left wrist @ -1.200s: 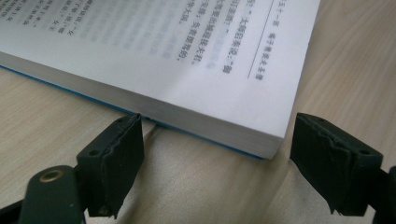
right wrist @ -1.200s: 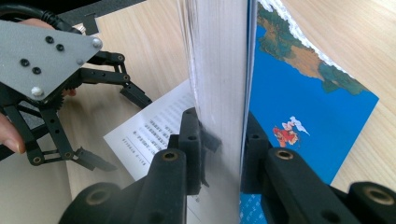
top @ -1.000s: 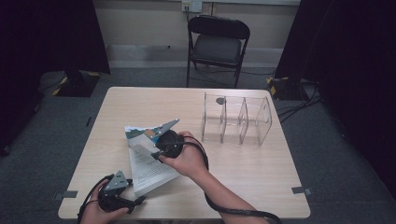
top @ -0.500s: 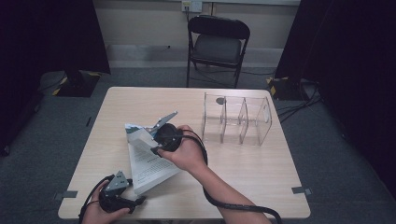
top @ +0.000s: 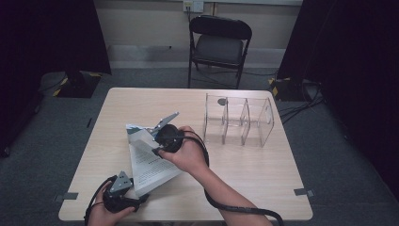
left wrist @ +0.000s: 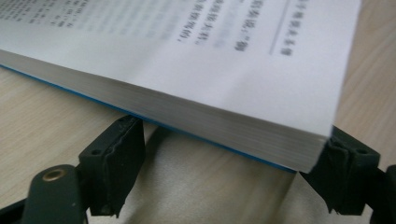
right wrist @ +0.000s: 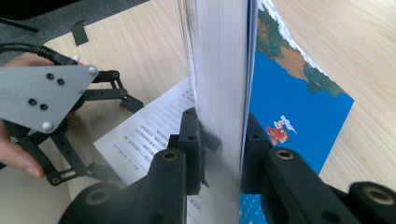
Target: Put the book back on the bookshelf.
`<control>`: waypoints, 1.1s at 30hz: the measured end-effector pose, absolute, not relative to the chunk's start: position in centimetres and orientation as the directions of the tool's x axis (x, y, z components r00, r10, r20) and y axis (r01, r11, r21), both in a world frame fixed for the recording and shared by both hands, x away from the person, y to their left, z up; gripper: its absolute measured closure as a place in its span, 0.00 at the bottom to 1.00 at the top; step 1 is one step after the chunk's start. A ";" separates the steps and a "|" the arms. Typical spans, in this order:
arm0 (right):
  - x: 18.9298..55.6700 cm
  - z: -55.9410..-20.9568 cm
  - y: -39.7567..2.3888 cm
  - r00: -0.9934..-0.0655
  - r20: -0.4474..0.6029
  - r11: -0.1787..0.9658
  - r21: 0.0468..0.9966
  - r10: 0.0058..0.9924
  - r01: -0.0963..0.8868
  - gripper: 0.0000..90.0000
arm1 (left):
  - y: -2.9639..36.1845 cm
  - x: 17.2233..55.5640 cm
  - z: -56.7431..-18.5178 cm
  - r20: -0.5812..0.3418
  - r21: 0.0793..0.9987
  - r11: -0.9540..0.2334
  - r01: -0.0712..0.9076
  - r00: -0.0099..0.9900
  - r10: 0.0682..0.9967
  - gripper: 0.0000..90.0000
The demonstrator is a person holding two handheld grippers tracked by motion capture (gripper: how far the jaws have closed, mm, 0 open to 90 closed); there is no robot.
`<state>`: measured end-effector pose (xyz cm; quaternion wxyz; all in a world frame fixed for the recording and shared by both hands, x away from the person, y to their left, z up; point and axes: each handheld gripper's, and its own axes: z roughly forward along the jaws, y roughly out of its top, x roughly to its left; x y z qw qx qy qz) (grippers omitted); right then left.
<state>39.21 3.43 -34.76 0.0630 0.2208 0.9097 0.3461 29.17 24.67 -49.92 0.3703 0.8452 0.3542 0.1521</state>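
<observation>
Left gripper [top: 141, 197]: near table edge; my jaws straddle the open book's [top: 150, 160] near corner and have just been closing in on it; the pads look not yet pressed on, so I count it released.
Book: lies open on the wooden table [top: 263, 165], left of centre, printed page up.
Right gripper [right wrist: 219, 140]: clenched on a thick block of pages plus the blue cover [right wrist: 299, 112], lifted upright, I judge to close the book.
Open room: bare tabletop right of the book.
Far: clear acrylic organizer [top: 237, 120], well apart; folding chair [top: 219, 42] beyond the table.

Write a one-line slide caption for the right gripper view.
Right gripper clamps the raised half of an open book above the table.
</observation>
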 end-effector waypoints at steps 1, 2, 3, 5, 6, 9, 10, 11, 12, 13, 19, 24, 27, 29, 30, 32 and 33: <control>39.1 -34.8 3.5 -0.893 0.039 0.662 0.657 0.449 0.362 0.84 | 24.7 29.2 -49.9 0.001 0.730 -0.477 0.488 0.698 0.716 0.21; 39.1 -34.9 3.5 -0.893 0.039 0.663 0.655 0.448 0.361 0.84 | 24.7 29.3 -49.9 0.003 0.731 -0.473 0.491 0.692 0.722 0.22; 39.0 -34.9 3.5 -0.896 0.036 0.667 0.654 0.443 0.357 0.84 | 24.7 29.3 -49.8 0.006 0.727 -0.480 0.490 0.695 0.719 0.21; 38.9 -35.1 3.6 -0.895 0.038 0.666 0.654 0.445 0.360 0.84 | 24.7 29.3 -49.8 0.003 0.730 -0.475 0.492 0.693 0.721 0.22; 38.9 -35.1 3.6 -0.894 0.040 0.663 0.657 0.447 0.360 0.84 | 24.7 29.3 -49.8 0.007 0.727 -0.481 0.491 0.695 0.719 0.22; 38.9 -35.2 3.5 -0.897 0.037 0.670 0.652 0.441 0.356 0.84 | 24.6 29.2 -49.5 0.014 0.727 -0.483 0.488 0.692 0.722 0.23; 38.8 -35.2 3.5 -0.896 0.038 0.670 0.650 0.442 0.359 0.84 | 24.7 29.2 -49.4 0.024 0.726 -0.490 0.483 0.694 0.719 0.23; 38.8 -35.3 3.5 -0.894 0.041 0.668 0.649 0.446 0.363 0.84 | 24.8 29.1 -49.2 0.021 0.731 -0.480 0.485 0.687 0.726 0.23; 38.8 -35.3 3.5 -0.897 0.035 0.673 0.648 0.441 0.356 0.84 | 25.0 29.0 -49.0 0.003 0.736 -0.462 0.495 0.679 0.734 0.23; 38.8 -35.3 3.5 -0.899 0.033 0.675 0.648 0.437 0.352 0.84 | 25.2 28.9 -48.7 0.011 0.732 -0.469 0.494 0.680 0.733 0.23; 38.8 -35.3 3.7 -0.899 0.032 0.674 0.650 0.437 0.351 0.84 | 25.4 28.8 -48.3 0.010 0.736 -0.463 0.494 0.676 0.737 0.25; 38.6 -35.6 3.6 -0.902 0.027 0.684 0.642 0.430 0.345 0.84 | 25.7 28.6 -47.2 0.043 0.770 -0.459 0.444 0.682 0.730 0.33; 38.5 -35.8 3.5 -0.902 0.028 0.686 0.640 0.431 0.348 0.84 | 25.9 28.8 -46.7 0.037 0.783 -0.443 0.437 0.678 0.734 0.33; 38.5 -35.8 3.5 -0.904 0.025 0.689 0.639 0.427 0.343 0.84 | 26.0 28.9 -46.6 0.042 0.788 -0.439 0.431 0.674 0.738 0.32; 38.4 -35.9 3.5 -0.904 0.026 0.690 0.637 0.427 0.344 0.84 | 26.0 28.9 -46.5 0.045 0.794 -0.434 0.425 0.671 0.740 0.32; 38.3 -36.1 3.5 -0.907 0.019 0.695 0.636 0.420 0.335 0.84 | 26.1 28.9 -46.2 0.053 0.802 -0.429 0.416 0.666 0.744 0.33; 38.3 -36.1 3.5 -0.907 0.021 0.696 0.633 0.421 0.338 0.84 | 26.1 29.0 -46.0 0.072 0.800 -0.440 0.407 0.664 0.744 0.34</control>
